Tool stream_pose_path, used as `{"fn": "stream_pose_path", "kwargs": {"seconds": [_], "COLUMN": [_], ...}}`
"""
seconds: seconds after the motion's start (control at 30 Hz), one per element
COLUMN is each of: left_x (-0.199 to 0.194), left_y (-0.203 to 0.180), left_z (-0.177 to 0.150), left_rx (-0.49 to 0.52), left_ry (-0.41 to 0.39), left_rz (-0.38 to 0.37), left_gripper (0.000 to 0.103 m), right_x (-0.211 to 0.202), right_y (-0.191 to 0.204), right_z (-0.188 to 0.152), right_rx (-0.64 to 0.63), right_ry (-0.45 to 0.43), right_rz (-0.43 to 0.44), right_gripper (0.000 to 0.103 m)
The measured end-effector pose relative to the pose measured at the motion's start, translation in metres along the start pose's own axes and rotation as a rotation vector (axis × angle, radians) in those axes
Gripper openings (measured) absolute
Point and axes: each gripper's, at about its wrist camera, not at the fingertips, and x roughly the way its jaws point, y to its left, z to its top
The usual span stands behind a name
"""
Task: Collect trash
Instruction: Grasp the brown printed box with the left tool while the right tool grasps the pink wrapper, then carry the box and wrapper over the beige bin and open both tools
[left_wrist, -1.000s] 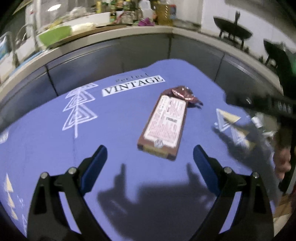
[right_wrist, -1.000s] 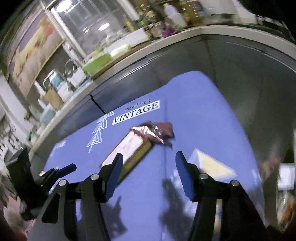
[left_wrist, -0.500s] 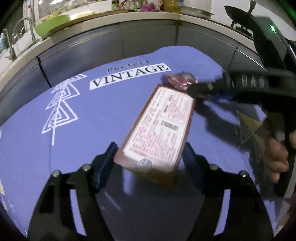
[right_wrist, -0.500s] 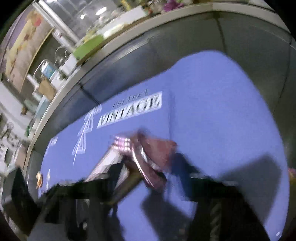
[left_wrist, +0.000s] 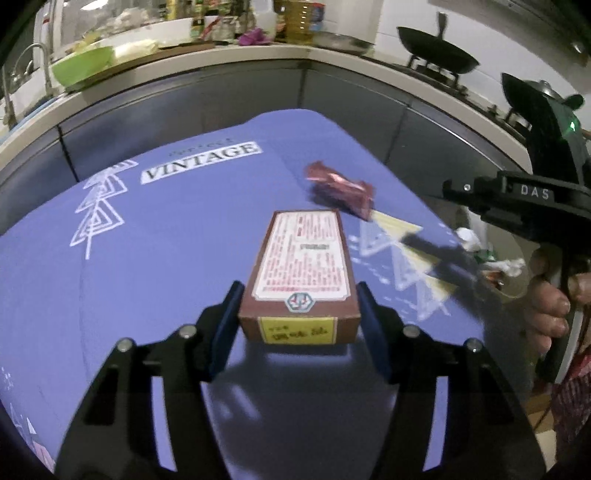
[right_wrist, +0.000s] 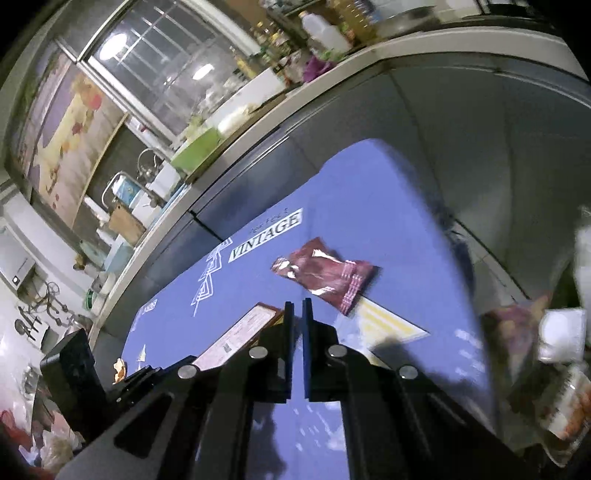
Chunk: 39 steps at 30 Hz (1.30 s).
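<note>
Lying beyond gripped box (left_wrist: 301, 273): wrapper (left_wrist: 340, 188)

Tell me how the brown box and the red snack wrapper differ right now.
The brown box is rigid and rectangular with a printed label; the red snack wrapper is crinkled, shiny foil. The box sits clamped in the left gripper; the wrapper lies loose on the purple cloth, ungripped. Both are reddish-brown.
</note>
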Motion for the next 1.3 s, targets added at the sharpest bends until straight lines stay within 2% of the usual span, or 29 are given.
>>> {"fn": "stream_pose_path", "kwargs": {"seconds": [0.07,0.13,0.17,0.23,0.27,0.3,0.33,0.37,0.53,0.63,0.77,0.8,0.83,0.87,0.9,0.93,1.1,1.2,1.3], "left_x": [-0.002,-0.002,-0.001,-0.005,-0.008,-0.011,-0.014,-0.017,0.006,0.025,0.037,0.038,0.038,0.039,0.039,0.038,0.026,0.025,0.030], "left_y": [-0.006,-0.008,-0.007,-0.002,0.001,0.004,0.006,0.008,0.006,-0.003,-0.008,-0.008,-0.006,-0.005,-0.003,-0.002,-0.020,-0.055,-0.103], "left_z": [-0.008,-0.018,-0.023,-0.031,-0.034,-0.036,-0.036,-0.035,-0.022,-0.018,-0.021,-0.021,-0.023,-0.023,-0.023,-0.022,-0.006,0.010,0.028], "left_rx": [0.013,0.024,0.022,0.000,-0.006,-0.013,-0.018,-0.023,-0.008,0.022,0.041,0.045,0.049,0.047,0.037,0.029,0.025,0.074,0.146], "left_ry": [0.019,0.040,0.050,0.061,0.058,0.052,0.042,0.028,0.053,0.077,0.086,0.080,0.072,0.084,0.094,0.094,0.065,0.039,0.031], "left_rz": [0.018,0.057,0.074,0.088,0.092,0.103,0.116,0.128,0.127,0.127,0.133,0.137,0.141,0.124,0.112,0.107,0.038,-0.030,-0.133], "left_gripper": [0.060,0.070,0.081,0.085,0.086,0.089,0.089,0.092,0.095,0.095,0.095,0.089,0.080,0.060,0.059,0.058,0.057,0.057,0.057], "right_x": [-0.015,-0.015,-0.016,-0.010,-0.004,0.001,0.004,0.004,0.015,0.043,0.076,0.085,0.090,0.095,0.098,0.099,0.051,-0.005,-0.075], "right_y": [-0.011,-0.021,-0.031,-0.043,-0.049,-0.053,-0.057,-0.061,-0.038,-0.032,-0.036,-0.038,-0.039,-0.040,-0.040,-0.039,-0.036,-0.053,-0.086], "right_z": [-0.002,-0.003,-0.004,-0.006,-0.010,-0.012,-0.015,-0.017,-0.001,0.015,0.025,0.025,0.025,0.024,0.024,0.022,0.016,0.012,-0.002], "right_rx": [0.047,0.116,0.166,0.237,0.285,0.316,0.340,0.345,0.156,0.095,0.081,0.086,0.091,0.097,0.103,0.105,0.071,0.084,0.125], "right_ry": [-0.019,-0.015,-0.008,0.019,0.050,0.071,0.084,0.069,0.018,0.040,0.076,0.089,0.097,0.108,0.126,0.136,0.035,-0.059,-0.167], "right_rz": [0.023,0.047,0.064,0.105,0.145,0.172,0.197,0.207,0.087,0.002,-0.019,-0.015,-0.002,0.019,0.039,0.053,0.054,0.011,-0.066], "right_gripper": [0.001,0.002,0.004,0.013,0.034,0.068,0.077,0.078,0.076,0.064,0.052,0.049,0.039,0.021,0.008,0.008,0.007,0.007,0.007]}}
